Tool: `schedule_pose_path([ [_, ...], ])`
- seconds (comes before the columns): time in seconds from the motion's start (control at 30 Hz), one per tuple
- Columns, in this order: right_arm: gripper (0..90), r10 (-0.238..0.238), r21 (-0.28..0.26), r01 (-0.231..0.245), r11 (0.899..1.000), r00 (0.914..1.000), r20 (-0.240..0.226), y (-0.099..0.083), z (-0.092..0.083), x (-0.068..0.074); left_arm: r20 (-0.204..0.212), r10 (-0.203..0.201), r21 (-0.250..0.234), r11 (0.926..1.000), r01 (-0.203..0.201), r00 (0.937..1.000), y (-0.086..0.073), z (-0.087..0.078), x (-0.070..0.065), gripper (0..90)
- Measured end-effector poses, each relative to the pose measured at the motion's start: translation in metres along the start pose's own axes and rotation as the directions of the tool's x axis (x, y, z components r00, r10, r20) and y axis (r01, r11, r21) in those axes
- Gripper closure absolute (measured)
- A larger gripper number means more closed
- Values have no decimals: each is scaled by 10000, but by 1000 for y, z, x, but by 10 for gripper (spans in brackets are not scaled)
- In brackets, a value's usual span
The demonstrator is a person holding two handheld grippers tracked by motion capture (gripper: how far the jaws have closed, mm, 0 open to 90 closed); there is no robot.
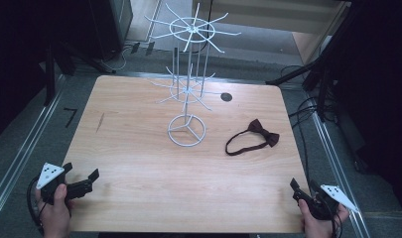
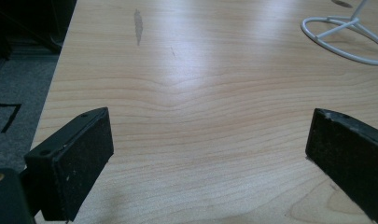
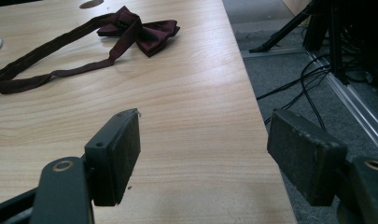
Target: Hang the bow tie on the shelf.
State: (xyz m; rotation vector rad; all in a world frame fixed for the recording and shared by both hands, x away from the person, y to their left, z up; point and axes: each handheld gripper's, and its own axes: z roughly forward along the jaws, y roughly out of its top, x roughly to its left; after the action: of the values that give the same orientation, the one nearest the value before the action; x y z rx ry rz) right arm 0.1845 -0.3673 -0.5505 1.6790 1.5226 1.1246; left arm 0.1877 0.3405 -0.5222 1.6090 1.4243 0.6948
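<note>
A dark maroon bow tie (image 1: 262,133) with its strap looped out to the left lies flat on the right half of the wooden table (image 1: 139,163); the right gripper view has the bow tie (image 3: 144,32) near its top. A white wire display stand (image 1: 187,79) with two tiers of radiating hooks rises at the table's middle back, on a ring base (image 2: 345,39). My left gripper (image 1: 84,181) rests at the front left corner, open, with bare wood between its pads. My right gripper (image 1: 303,191) sits at the front right corner over the table edge, open and empty.
A round cable hole (image 1: 226,97) is set in the table behind the bow tie. A dark streak (image 1: 100,122) marks the wood at the left. Black cables (image 3: 312,79) and tripod legs (image 1: 307,69) stand on the grey floor to the right of the table.
</note>
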Motion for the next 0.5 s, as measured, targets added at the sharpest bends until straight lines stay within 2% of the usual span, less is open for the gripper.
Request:
schedule_pose_path([
  [0.17,263,-178,166,175,9997,9997,141,1,2,4,-3,-55,-13,10000,55,10000,0,0,0,15],
  [0.23,261,-478,264,475,9985,9988,94,5,4,10,11,-73,18,10000,73,10000,0,0,1,15],
  [0.37,260,-651,411,650,9970,9979,6,12,6,17,24,-73,35,10000,73,10000,0,0,1,15],
  [0.5,247,-1001,829,1008,9914,9949,-131,22,13,26,59,-61,50,10000,61,10000,0,0,1,15],
])
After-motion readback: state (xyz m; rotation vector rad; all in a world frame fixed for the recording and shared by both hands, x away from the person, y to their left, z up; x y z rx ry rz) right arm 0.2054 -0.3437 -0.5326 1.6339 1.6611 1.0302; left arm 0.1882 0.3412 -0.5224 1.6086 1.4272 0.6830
